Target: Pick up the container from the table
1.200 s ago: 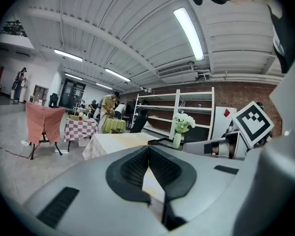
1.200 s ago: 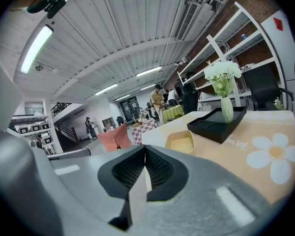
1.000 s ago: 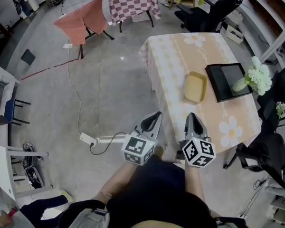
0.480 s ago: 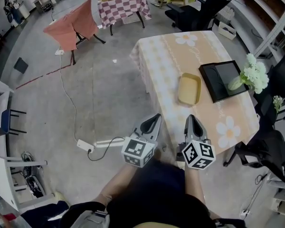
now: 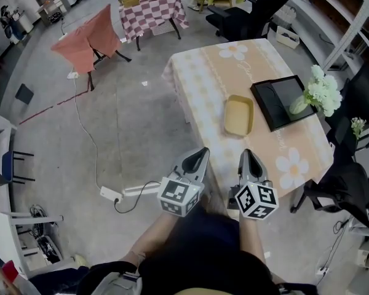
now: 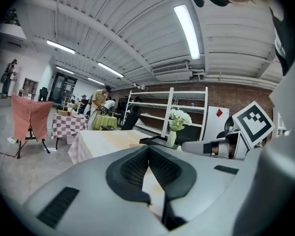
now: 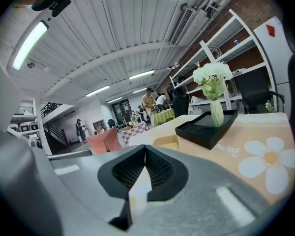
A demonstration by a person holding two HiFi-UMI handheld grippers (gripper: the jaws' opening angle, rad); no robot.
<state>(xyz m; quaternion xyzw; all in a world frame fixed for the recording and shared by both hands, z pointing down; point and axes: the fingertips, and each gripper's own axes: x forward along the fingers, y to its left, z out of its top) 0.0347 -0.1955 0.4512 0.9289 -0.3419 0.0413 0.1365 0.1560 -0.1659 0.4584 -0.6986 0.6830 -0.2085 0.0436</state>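
Left tool (image 5: 200,153), right tool (image 5: 248,155) near level (both closed), short of container (image 5: 238,115).

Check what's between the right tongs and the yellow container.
Nothing stands there: only bare tablecloth lies between the right tongs and the container, seen in the head view.

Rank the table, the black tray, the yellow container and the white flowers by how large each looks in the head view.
1. table
2. black tray
3. yellow container and white flowers: these look alike. The flowers stand taller, nearer the camera, so they are not ranked.
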